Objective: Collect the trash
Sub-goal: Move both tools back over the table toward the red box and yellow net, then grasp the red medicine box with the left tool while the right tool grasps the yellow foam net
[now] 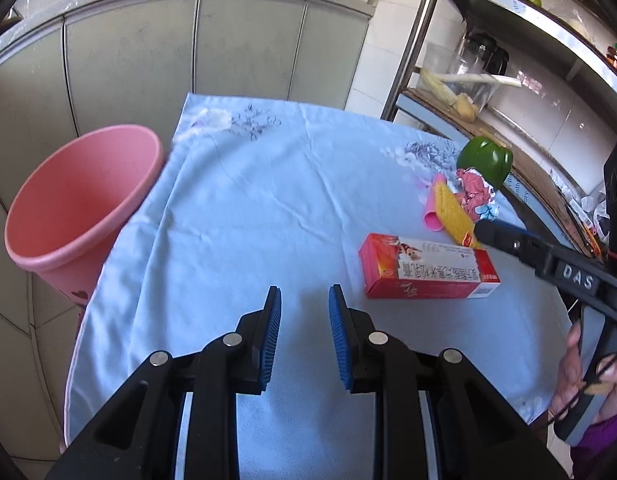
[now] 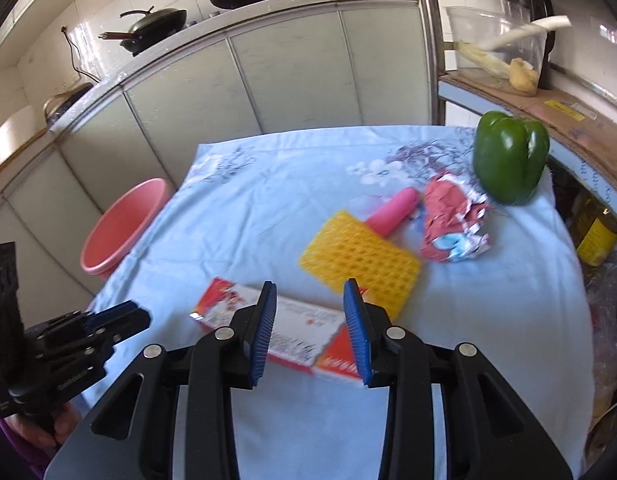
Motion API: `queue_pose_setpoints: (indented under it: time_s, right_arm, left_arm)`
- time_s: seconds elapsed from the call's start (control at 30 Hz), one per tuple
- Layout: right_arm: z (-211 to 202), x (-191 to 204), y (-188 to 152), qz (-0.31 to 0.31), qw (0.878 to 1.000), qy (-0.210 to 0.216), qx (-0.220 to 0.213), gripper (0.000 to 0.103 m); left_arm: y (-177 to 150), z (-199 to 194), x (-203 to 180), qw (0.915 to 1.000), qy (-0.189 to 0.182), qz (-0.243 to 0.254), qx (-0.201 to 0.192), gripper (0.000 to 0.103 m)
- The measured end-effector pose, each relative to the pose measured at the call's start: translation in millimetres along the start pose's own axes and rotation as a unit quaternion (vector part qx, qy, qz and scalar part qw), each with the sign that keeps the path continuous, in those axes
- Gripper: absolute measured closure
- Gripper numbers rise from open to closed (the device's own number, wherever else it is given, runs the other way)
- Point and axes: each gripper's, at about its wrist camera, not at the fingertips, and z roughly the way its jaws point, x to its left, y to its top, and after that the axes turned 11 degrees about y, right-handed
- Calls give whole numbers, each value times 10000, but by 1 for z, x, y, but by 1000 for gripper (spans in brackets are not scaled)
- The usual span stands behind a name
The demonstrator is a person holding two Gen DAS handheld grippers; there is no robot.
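Observation:
A red and white carton box (image 1: 428, 268) (image 2: 284, 328) lies on the light blue tablecloth (image 1: 276, 208). A crumpled red and white wrapper (image 1: 474, 192) (image 2: 452, 220) lies beside a green bell pepper (image 1: 486, 162) (image 2: 510, 156). A pink bin (image 1: 80, 204) (image 2: 122, 226) stands at the table's left edge. My left gripper (image 1: 304, 300) is open and empty over bare cloth, left of the box. My right gripper (image 2: 310, 294) is open, hovering over the box; in the left wrist view its tip (image 1: 488, 234) sits just right of the box.
A yellow grid-patterned brush with a pink handle (image 2: 362, 256) (image 1: 452, 212) lies between box and wrapper. Grey cabinets (image 1: 180, 56) with pans stand behind the table. A metal shelf rack (image 1: 508, 80) with a clear container stands at the right.

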Motion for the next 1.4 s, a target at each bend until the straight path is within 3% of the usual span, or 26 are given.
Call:
queue_pose_setpoints:
  time_s: [0.1, 0.23, 0.4, 0.53, 0.57, 0.6, 0.7, 0.77, 0.93, 1.07, 1.1, 1.23, 1.4]
  right_arm:
    - [10, -7, 6, -106, 9999, -91, 95, 56]
    - [26, -12, 11, -260, 9987, -200, 378, 56]
    - [42, -17, 16, -493, 9960, -344, 655, 55]
    - [50, -21, 14, -571, 9947, -430, 739, 56]
    - [49, -23, 13, -521, 9952, -412, 715, 56]
    - [48, -25, 12, -477, 9959, -382, 673, 57]
    - [39, -30, 12, -329, 9975, -326, 530, 77]
    - [36, -34, 12, -275, 9978, -314, 506, 82]
    - [15, -42, 11, -95, 9993, -282, 235, 86]
    - [-18, -48, 5, 144, 9996, -254, -35, 86]
    - [-23, -49, 2, 185, 9995, -252, -23, 86]
    - [-29, -50, -12, 160, 9991, -369, 165, 86]
    - [-11, -57, -3, 225, 9989, -314, 267, 86]
  left_arm:
    - [-2, 4, 4, 9999, -19, -86, 122, 79]
    - [-7, 14, 9, 9990, -26, -214, 398, 79]
    - [-8, 17, 10, 9989, -64, -252, 394, 78]
    - [-8, 16, 8, 9985, -336, -230, 354, 58]
    - [-7, 16, 7, 9985, -344, -218, 353, 57]
    - [-6, 15, 6, 9986, -336, -212, 353, 57]
    - [-5, 16, 7, 9982, -384, -275, 365, 57]
    - [-4, 15, 7, 9975, -518, -255, 401, 57]
    - [0, 2, -6, 9967, -775, 167, 168, 57]
    - [5, -5, -18, 9961, -684, 555, -35, 57]
    - [5, -4, -22, 9959, -648, 632, -14, 59]
    - [2, -5, -36, 9906, -1077, 844, 86, 61]
    - [-4, 2, -58, 9869, -985, 1253, 236, 64]
